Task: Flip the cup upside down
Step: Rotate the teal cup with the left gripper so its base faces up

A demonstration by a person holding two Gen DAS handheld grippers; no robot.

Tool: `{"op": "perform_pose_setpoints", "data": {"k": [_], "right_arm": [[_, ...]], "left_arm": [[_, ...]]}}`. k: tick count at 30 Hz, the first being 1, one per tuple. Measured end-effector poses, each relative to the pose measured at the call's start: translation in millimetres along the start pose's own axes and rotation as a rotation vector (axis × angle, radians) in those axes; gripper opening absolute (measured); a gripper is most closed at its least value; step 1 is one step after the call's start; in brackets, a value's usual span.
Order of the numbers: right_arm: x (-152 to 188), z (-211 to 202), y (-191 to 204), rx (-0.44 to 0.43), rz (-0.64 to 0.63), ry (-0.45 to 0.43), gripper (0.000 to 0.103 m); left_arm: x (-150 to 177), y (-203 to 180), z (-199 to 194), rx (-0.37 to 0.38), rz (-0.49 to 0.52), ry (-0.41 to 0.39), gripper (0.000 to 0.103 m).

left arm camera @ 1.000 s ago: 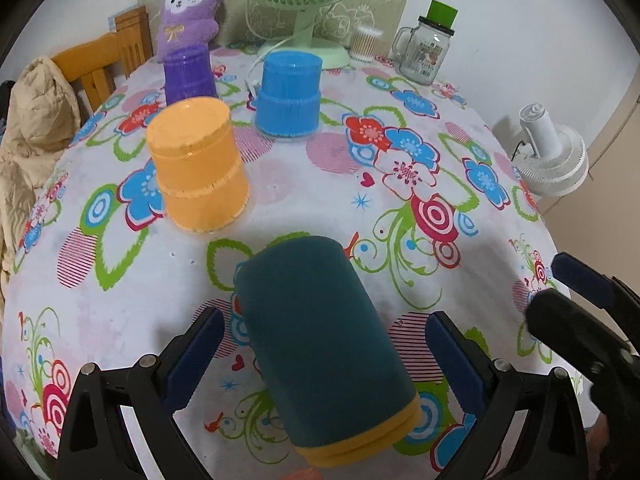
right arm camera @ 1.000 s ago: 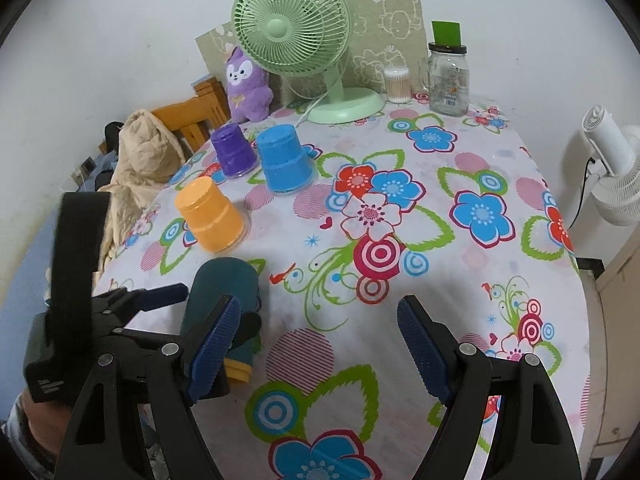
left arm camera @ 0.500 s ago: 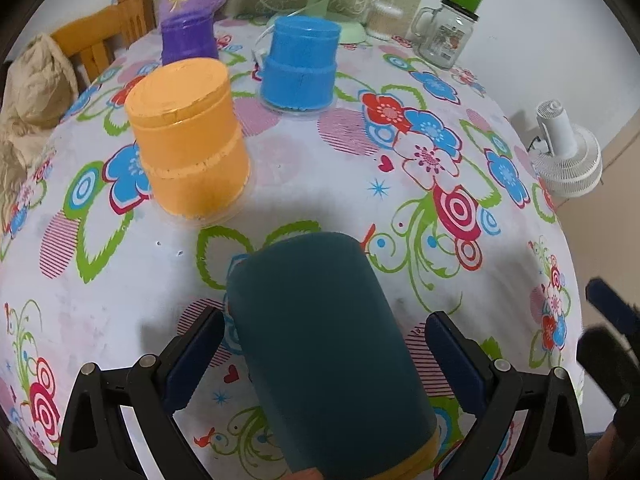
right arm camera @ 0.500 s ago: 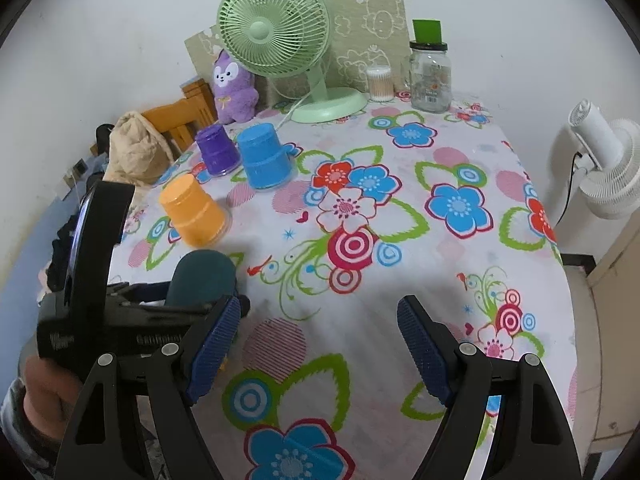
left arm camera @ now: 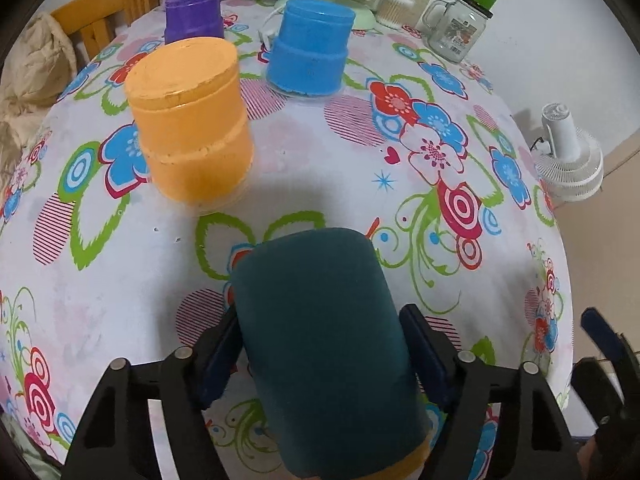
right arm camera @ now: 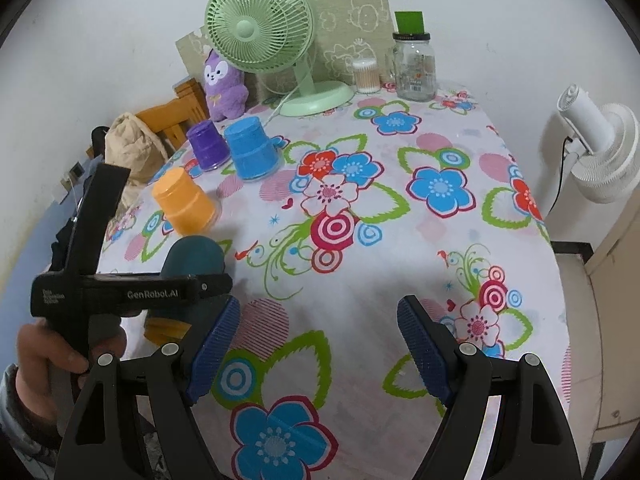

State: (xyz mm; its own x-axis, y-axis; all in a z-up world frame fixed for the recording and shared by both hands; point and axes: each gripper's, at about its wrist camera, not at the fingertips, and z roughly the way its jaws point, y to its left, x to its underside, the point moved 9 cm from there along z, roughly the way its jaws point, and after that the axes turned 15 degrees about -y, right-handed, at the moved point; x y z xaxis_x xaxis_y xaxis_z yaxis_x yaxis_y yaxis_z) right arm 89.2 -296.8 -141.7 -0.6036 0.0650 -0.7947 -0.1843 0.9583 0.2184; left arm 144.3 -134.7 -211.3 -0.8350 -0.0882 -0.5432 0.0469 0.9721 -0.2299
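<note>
One dark teal cup fills the lower centre of the left wrist view, its closed base pointing away toward the table and its orange rim band at the bottom edge of the frame. Both blue pads of the left gripper press against its sides, so the jaws are closed on the cup, holding it tilted above the flowered tablecloth. In the right wrist view the same cup shows at the lower left, behind the black bar of the left gripper, with a hand on that tool's handle at the left edge.

Across the bottom of the right wrist view, the right gripper stands wide open with nothing between its pads, over the tablecloth.

Just beyond the teal cup, upper left of centre, an orange cup sits upside down on the cloth. Farther up are a blue cup and a purple cup, both inverted too. At the top of the right wrist view stand a green fan, a purple plush toy and a glass jar.
</note>
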Motion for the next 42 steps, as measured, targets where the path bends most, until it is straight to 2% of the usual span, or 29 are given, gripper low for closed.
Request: {"op": "perform_pose_setpoints", "data": {"k": [11, 42], "right_arm": [[6.6, 5.9, 4.0, -0.016, -0.004, 0.021, 0.083], [16.2, 16.6, 26.9, -0.065, -0.022, 0.058, 0.083]], "left_arm": [[-3.2, 1.2, -7.6, 0.006, 0.007, -0.021, 0.073], [-35.0, -5.9, -66.4, -0.005, 0.062, -0.195, 0.068]]}}
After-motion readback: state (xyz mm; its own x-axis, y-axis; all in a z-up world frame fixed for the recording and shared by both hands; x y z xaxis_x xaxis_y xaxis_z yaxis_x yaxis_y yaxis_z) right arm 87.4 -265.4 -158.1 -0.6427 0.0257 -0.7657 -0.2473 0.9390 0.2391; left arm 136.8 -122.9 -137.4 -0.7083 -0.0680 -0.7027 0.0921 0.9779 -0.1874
